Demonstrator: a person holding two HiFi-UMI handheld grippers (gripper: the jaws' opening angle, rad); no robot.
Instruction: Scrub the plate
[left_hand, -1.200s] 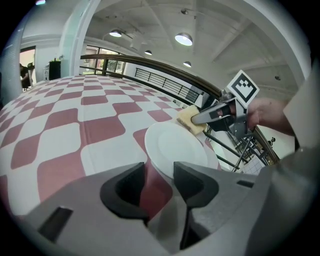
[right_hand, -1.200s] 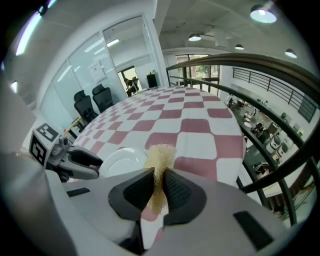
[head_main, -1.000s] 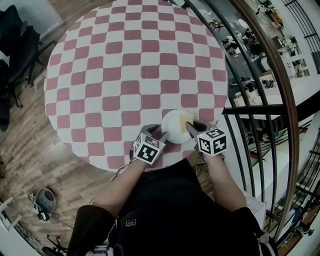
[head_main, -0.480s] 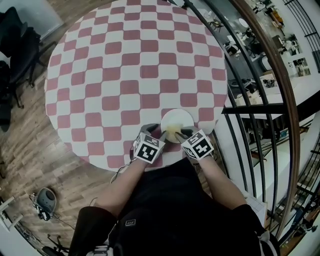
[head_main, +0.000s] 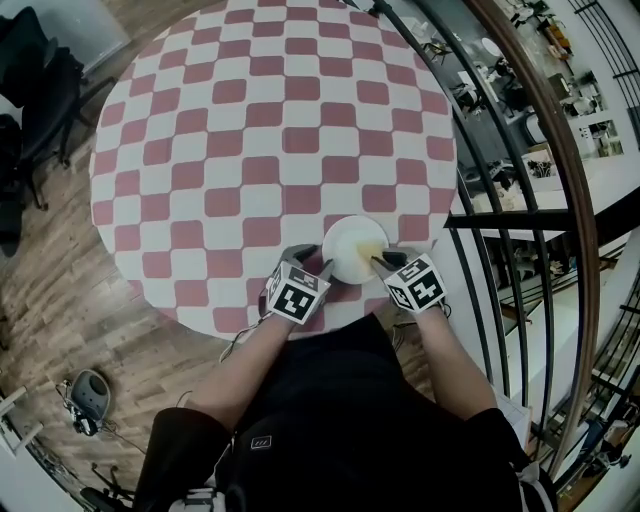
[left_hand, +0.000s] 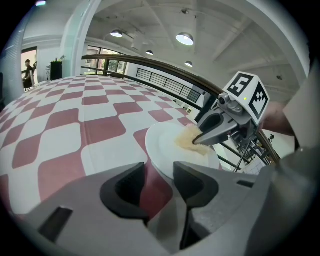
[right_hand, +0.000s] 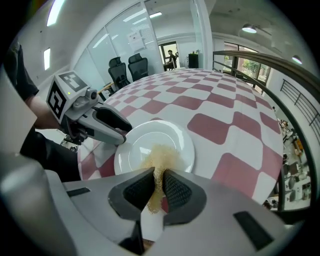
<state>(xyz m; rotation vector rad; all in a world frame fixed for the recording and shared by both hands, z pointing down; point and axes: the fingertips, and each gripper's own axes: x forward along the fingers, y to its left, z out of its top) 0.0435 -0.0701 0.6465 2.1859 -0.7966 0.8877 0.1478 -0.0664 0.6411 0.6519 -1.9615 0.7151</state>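
**Scrubbing a white plate at the edge of a checked table**

A round table (head_main: 260, 150) under a matte red-and-white checked cloth fills the head view. A small, glossy white plate (head_main: 345, 240) sits at the table's 5 o'clock edge, close to the person.

The right gripper (right_hand: 156, 186) is clenched on a pale yellow scouring pad (right_hand: 161, 157). The pad looks fibrous and springy, and it is pressed onto the plate's shallow well toward 3 o'clock.

The left gripper (head_main: 325, 268) meets the plate's rim at about 8 o'clock. Its jaws stand a little apart, with only cloth showing between them, so it seems to brace the plate rather than grip it.

The plate is smooth and light, and it would likely slide on the cloth. To scrub well, keep the bracing tips firm on the rim, press the pad flat, and work in small circles from the well out to the raised rim. A dark metal railing (head_main: 470, 150) curves past at 3 o'clock.
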